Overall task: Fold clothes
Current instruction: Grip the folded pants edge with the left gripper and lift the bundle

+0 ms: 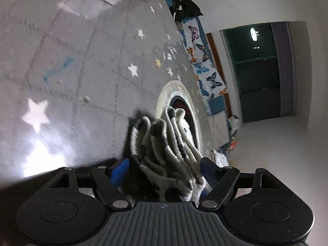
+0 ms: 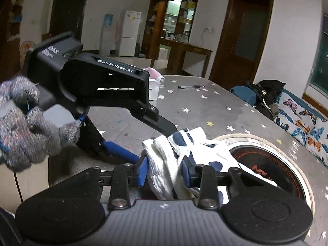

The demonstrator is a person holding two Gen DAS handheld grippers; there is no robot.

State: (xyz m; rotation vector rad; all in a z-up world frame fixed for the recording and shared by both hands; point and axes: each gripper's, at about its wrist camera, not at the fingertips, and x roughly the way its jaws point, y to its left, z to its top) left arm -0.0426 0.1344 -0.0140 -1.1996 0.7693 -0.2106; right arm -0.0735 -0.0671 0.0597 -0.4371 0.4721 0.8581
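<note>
Two handheld grippers grasp a single white garment with dark blue spots [image 2: 196, 153] above a grey star-patterned table cover [image 2: 205, 106]. In the right wrist view, the right gripper [image 2: 165, 170] has its blue-padded fingers [image 2: 142, 171] closed onto a bunched section of the cloth, which bulges upward between the jaws and drapes off to the right. In the same view, the left gripper [image 2: 180, 132] enters from the upper left, carried by a hand in a grey knit glove [image 2: 26, 123]; its black body slopes downward and its fingertips meet the far edge of the same garment. In the left wrist view, the left gripper [image 1: 164, 168] has its jaws clamped on several stacked, ribbed folds of the cloth [image 1: 164, 143], which fan outward beyond the fingertips. This view is tilted and motion-blurred. The garment hangs partly over a round cooktop [image 2: 270, 170] with a pale rim and a dark centre, recessed in the table; whether the cloth touches it cannot be determined. A black pen [image 2: 191, 86] lies farther back on the table, near a white container [image 2: 153, 90]. A dark bag [image 2: 266, 96] rests at the far right edge of the table, beside a butterfly-print fabric [image 2: 303, 127]. A white refrigerator [image 2: 130, 33] stands against the rear wall.
</note>
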